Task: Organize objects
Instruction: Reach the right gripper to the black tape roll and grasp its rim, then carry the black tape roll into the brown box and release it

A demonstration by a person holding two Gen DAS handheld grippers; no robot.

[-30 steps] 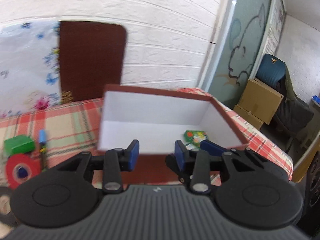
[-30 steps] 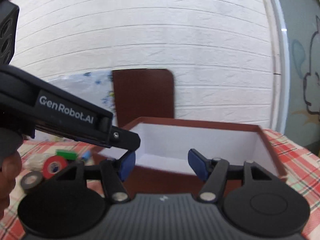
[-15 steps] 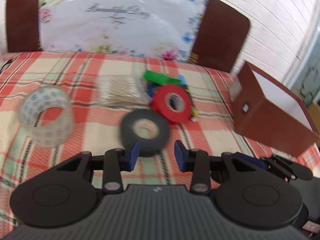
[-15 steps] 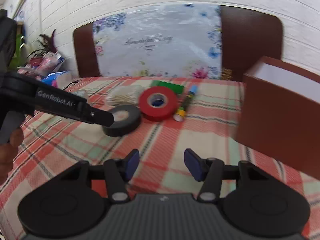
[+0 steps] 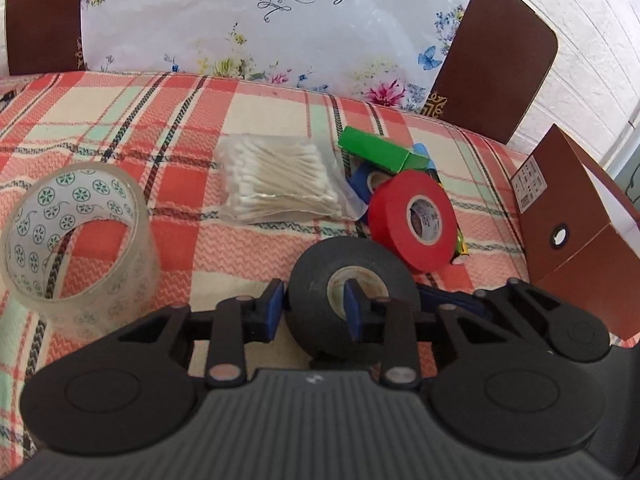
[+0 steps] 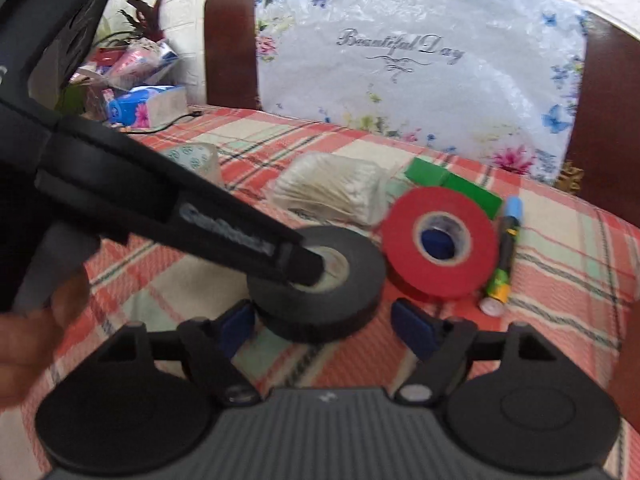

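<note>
A black tape roll lies on the checked tablecloth. My left gripper is open, with one finger outside the roll's left wall and the other inside its core. In the right wrist view the same black roll sits just ahead of my right gripper, which is open and empty; the left gripper's finger reaches into the core. A red tape roll leans beside it. The brown box stands at the right.
A clear tape roll, a bag of cotton swabs, a green box and a marker lie on the table. A chair back with a floral cover stands behind. Clutter sits far left.
Both grippers swung from the brown box to the pile of objects. My left gripper has come down over the black roll's wall; the right one has closed in on the roll.
</note>
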